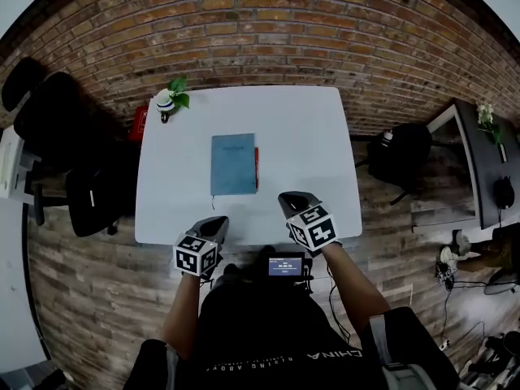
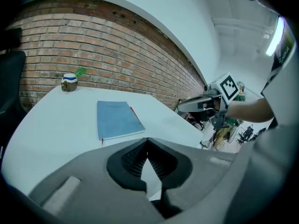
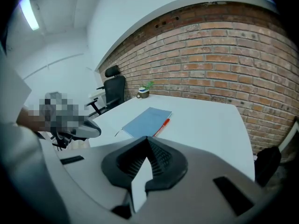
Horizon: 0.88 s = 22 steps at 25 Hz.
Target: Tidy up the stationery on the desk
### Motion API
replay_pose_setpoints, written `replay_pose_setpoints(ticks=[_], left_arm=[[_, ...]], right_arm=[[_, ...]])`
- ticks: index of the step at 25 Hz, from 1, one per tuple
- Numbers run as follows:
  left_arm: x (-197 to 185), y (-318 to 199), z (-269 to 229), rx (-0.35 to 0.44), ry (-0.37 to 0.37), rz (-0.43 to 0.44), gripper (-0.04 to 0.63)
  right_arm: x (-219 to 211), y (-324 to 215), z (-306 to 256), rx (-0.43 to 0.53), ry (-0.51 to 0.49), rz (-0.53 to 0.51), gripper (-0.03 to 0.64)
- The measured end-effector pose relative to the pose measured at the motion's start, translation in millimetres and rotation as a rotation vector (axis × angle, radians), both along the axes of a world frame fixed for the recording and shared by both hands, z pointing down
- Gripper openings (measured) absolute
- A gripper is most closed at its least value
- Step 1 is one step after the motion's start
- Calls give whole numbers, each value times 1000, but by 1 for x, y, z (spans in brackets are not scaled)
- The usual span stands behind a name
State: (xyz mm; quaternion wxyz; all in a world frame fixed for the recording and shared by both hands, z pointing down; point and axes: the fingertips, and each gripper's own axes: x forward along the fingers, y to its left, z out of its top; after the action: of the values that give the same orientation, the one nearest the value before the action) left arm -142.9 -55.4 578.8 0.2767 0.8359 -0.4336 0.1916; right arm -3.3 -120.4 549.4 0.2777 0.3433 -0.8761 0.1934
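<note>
A blue notebook [image 1: 233, 164] lies shut in the middle of the white desk [image 1: 309, 128]. A red pen [image 1: 257, 167] lies along its right edge, touching or nearly touching it. Both show in the left gripper view, notebook [image 2: 117, 119] and pen [image 2: 132, 110], and in the right gripper view, notebook [image 3: 147, 121] and pen [image 3: 161, 126]. My left gripper [image 1: 218, 224] hovers at the desk's near edge, left of the notebook, shut and empty [image 2: 147, 141]. My right gripper [image 1: 291, 201] is over the near edge, right of the notebook, shut and empty [image 3: 147, 140].
A small potted plant [image 1: 166, 102] stands at the desk's far left corner. Black office chairs [image 1: 97, 193] stand left of the desk. A black bag [image 1: 402, 157] sits on the floor to the right. A brick wall runs behind the desk.
</note>
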Motion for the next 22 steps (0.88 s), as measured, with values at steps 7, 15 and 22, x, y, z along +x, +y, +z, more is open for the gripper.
replay_pose_setpoints(ticks=[7, 15, 22], left_arm=[[-7, 47, -11, 43, -26, 99, 11], [-39, 132, -23, 109, -22, 140, 11], [-66, 199, -23, 143, -9, 104, 11]], right_arm=[[-16, 51, -11, 62, 1, 10, 9], [-56, 134, -22, 135, 13, 50, 9], [-72, 207, -25, 167, 15, 93, 8]])
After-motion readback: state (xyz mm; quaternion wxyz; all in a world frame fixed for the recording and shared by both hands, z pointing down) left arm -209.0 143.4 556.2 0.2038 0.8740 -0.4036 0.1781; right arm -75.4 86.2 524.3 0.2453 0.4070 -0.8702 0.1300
